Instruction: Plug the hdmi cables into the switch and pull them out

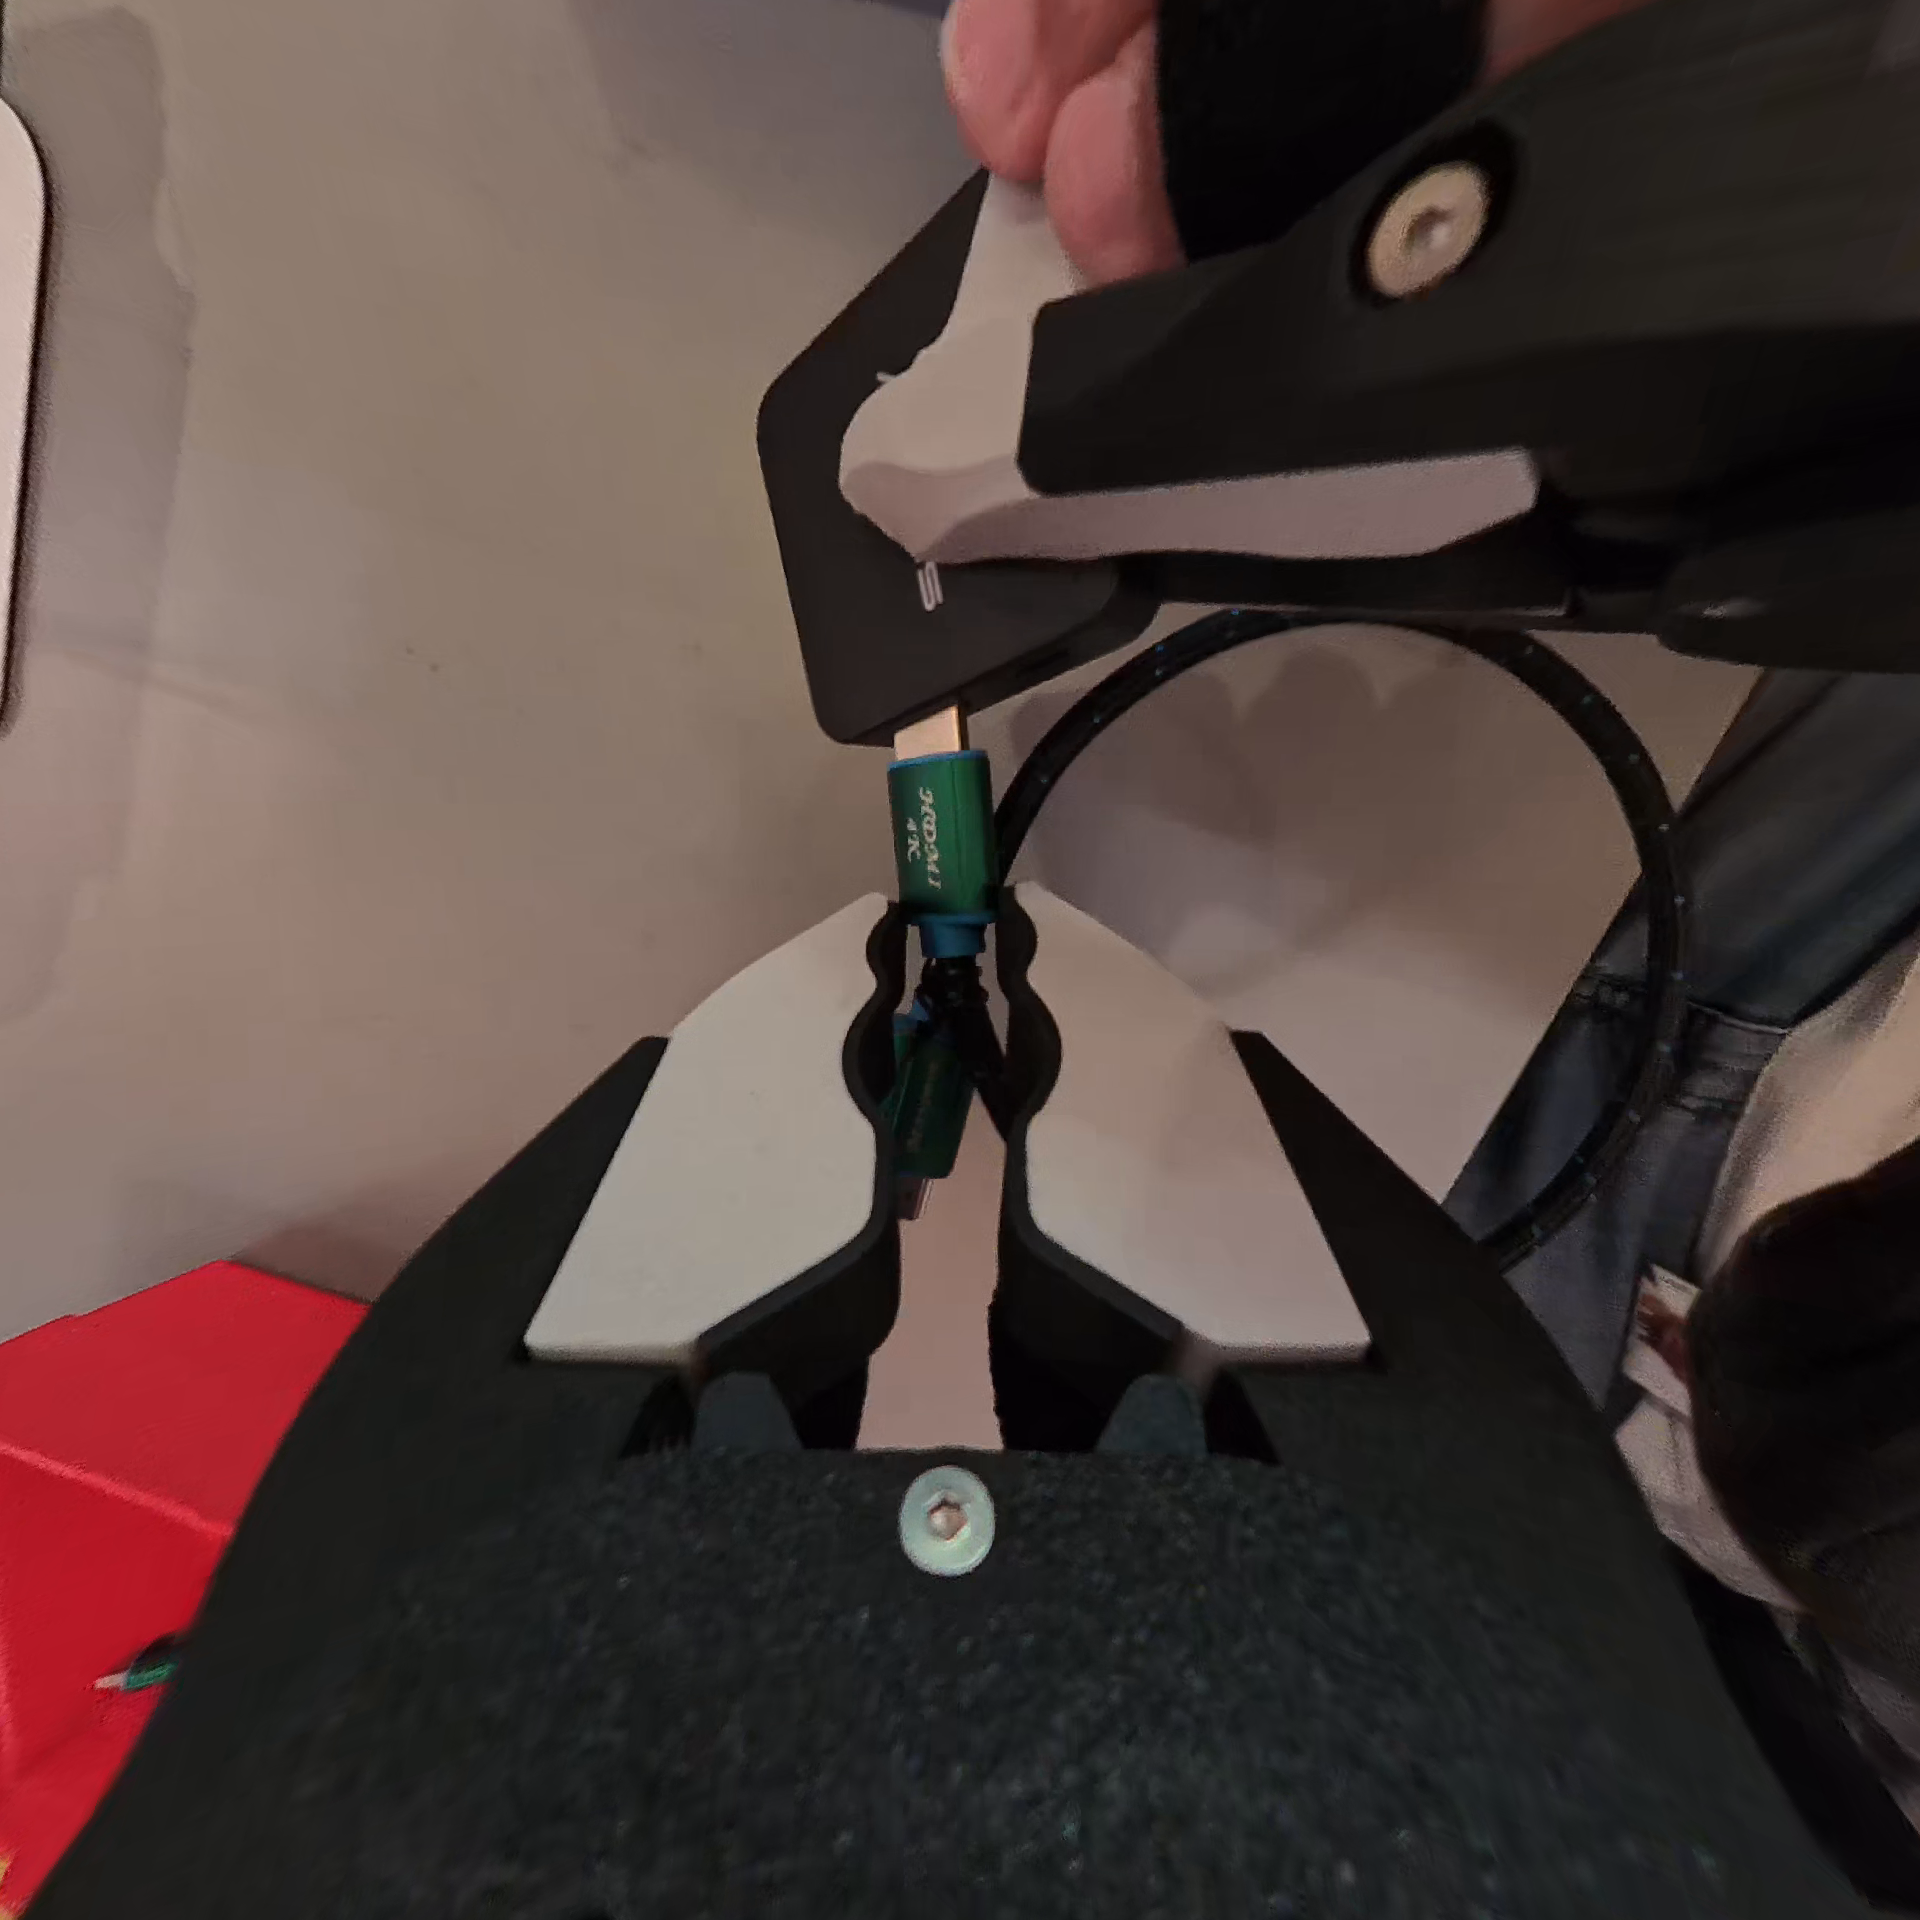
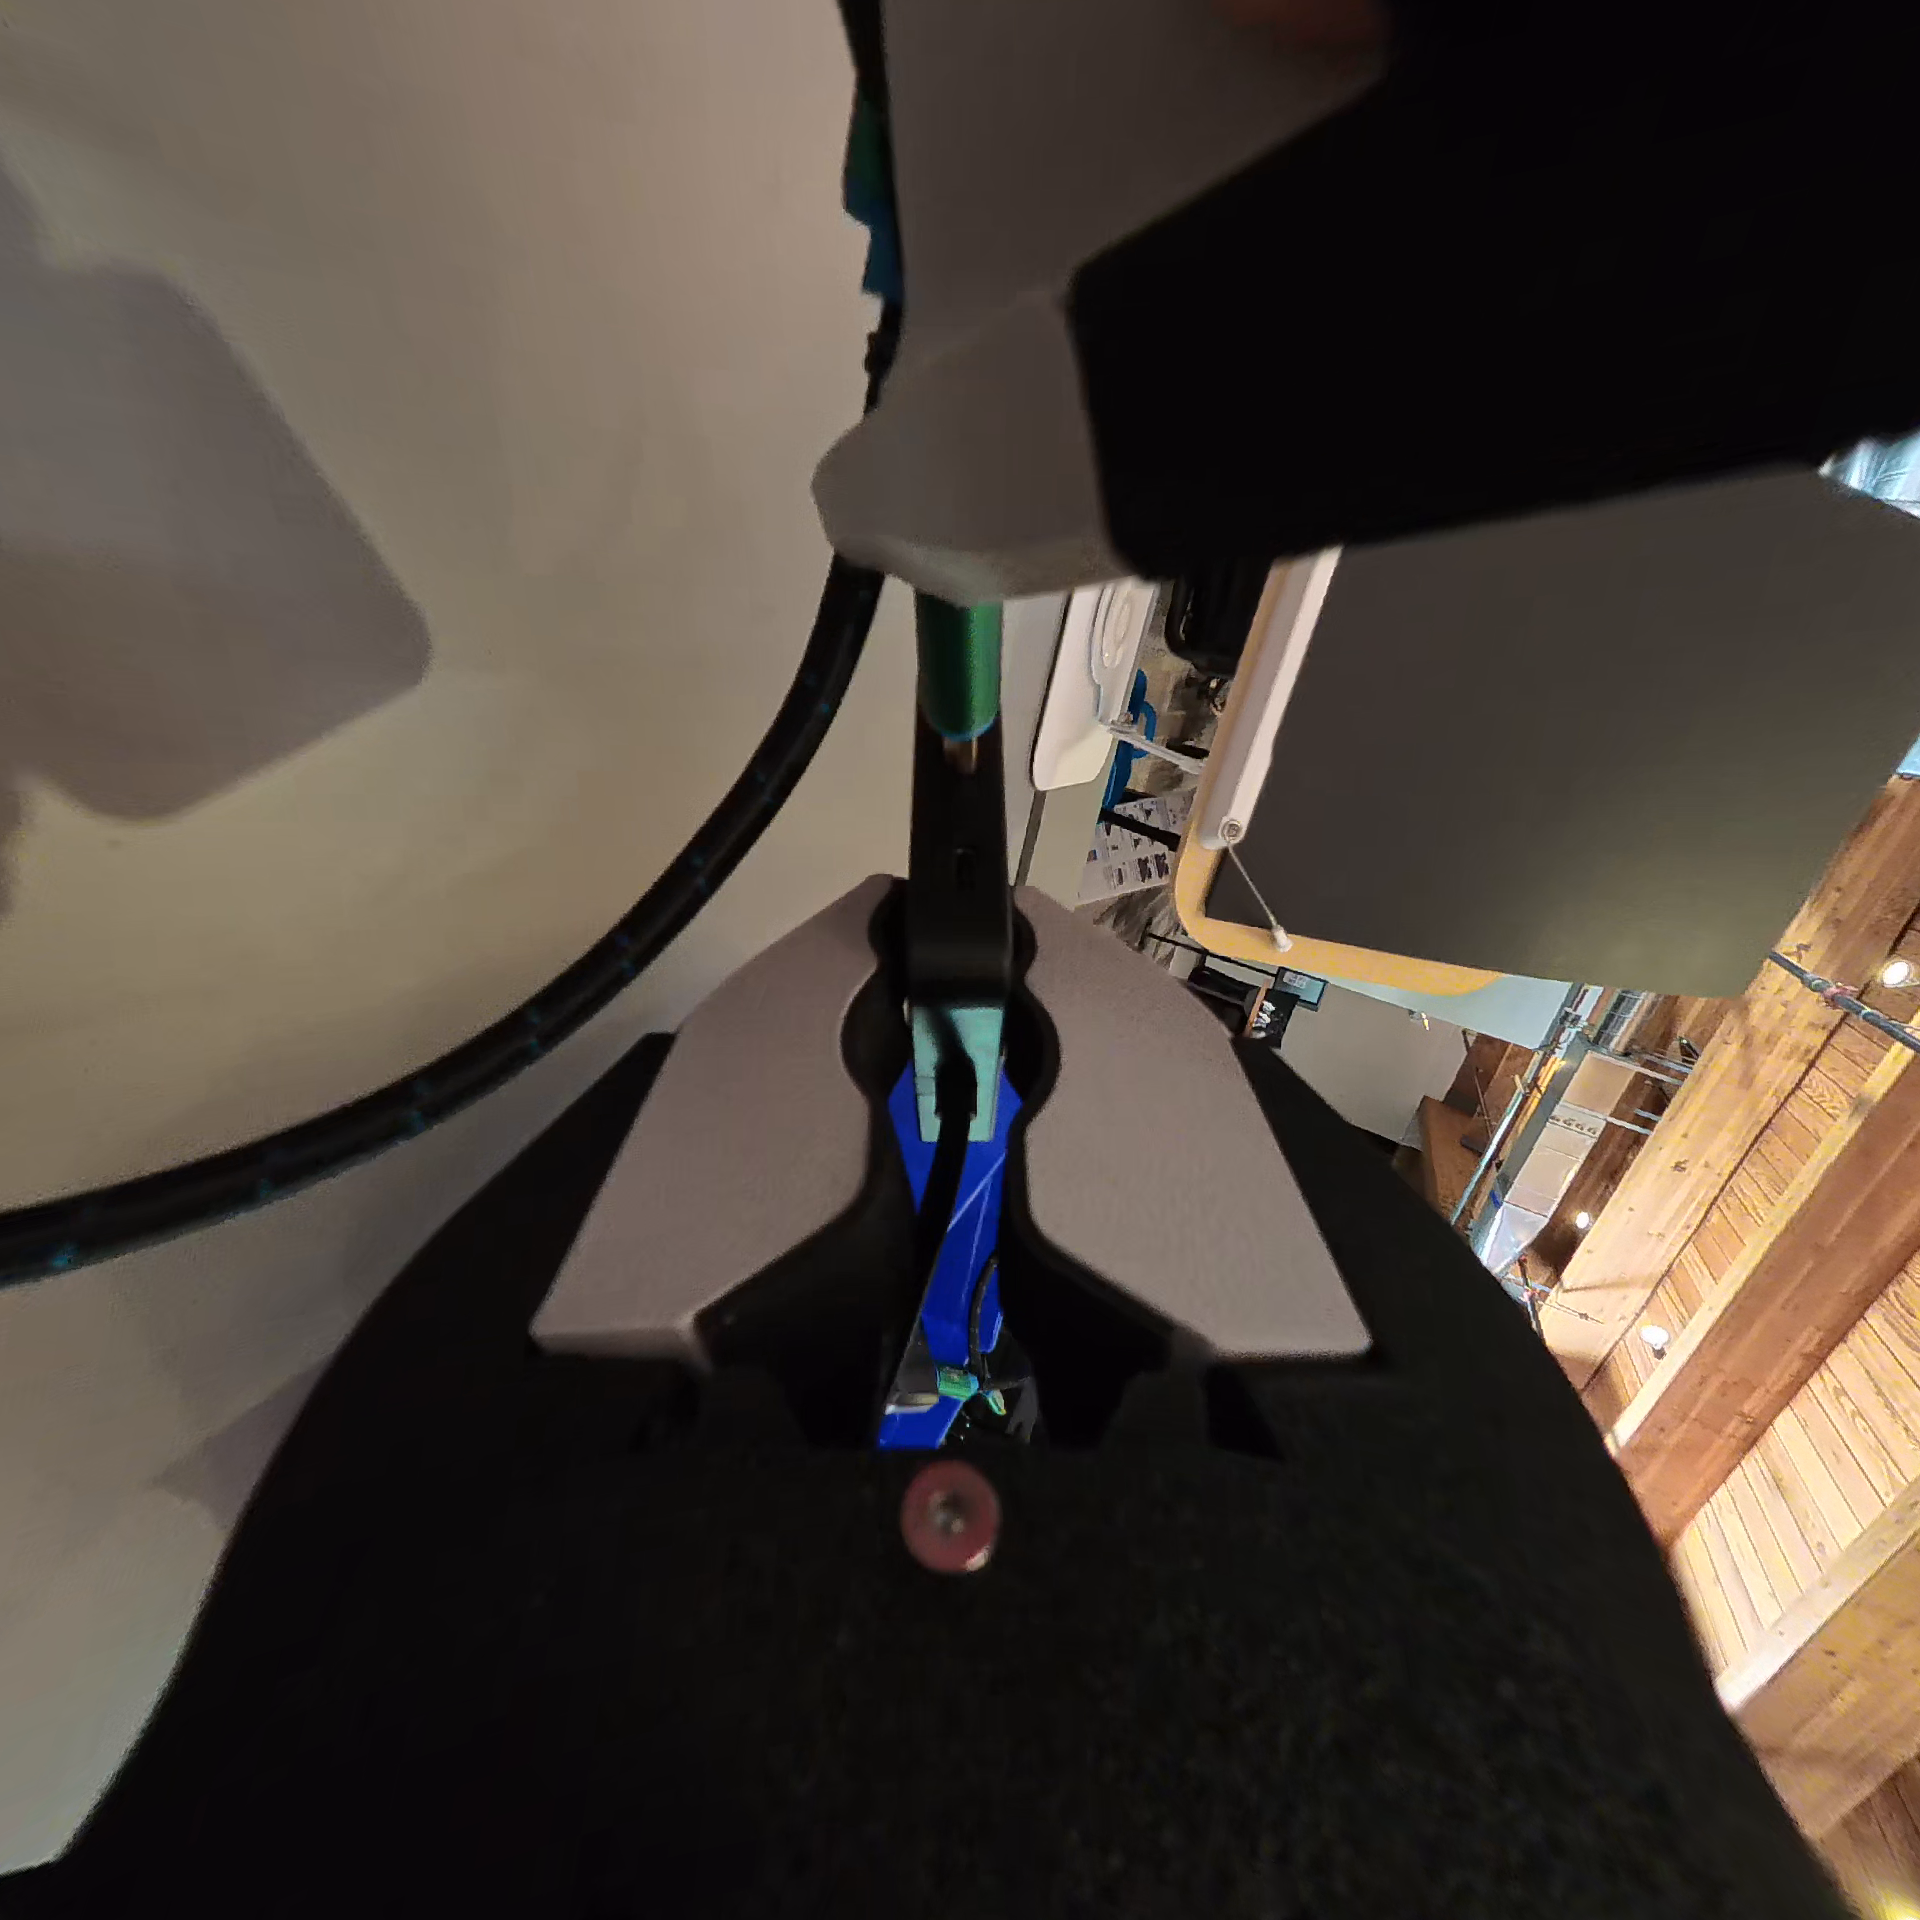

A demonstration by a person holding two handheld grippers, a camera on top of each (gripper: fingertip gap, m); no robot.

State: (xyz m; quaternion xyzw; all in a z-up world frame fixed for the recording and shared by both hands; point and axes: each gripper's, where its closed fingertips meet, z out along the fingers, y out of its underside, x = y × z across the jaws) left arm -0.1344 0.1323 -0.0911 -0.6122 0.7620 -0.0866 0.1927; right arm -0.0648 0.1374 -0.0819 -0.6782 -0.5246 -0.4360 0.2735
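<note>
Pale and matte, the bench [image 1: 416, 727] fills the background of both wrist views, with soft shadows on it; at 3 o'clock in the right wrist view a dark framed board [image 2: 1558, 779] and wooden planks [image 2: 1766, 1299] show the room beyond.

Next in size are the two tools. In the left wrist view the right gripper [image 1: 935, 499] comes in from 1 o'clock, held by a hand [image 1: 1049, 125], and it is closed flat on the black switch [image 1: 862, 582], lifting it off the bench so that its port edge faces down toward 6 o'clock. I judge this hold is chosen to give the plug a firm thing to push against. The left gripper [image 1: 951, 914] has its jaws narrow, pinching the rear collar of the green HDMI plug [image 1: 935, 831], which points to 12 o'clock. Its gold tip [image 1: 932, 736] is partly in the port, with some metal still visible, so I think it is not fully seated, or perhaps on the way out; I cannot tell which.

The black braided cable [image 1: 1621, 810] loops at 3 o'clock, near the switch, and it may pull sideways on the plug. A second green plug [image 1: 920, 1112] lies below, seen between the left gripper's jaws. A red box [image 1: 125, 1455] sits at 8 o'clock, well apart.
</note>
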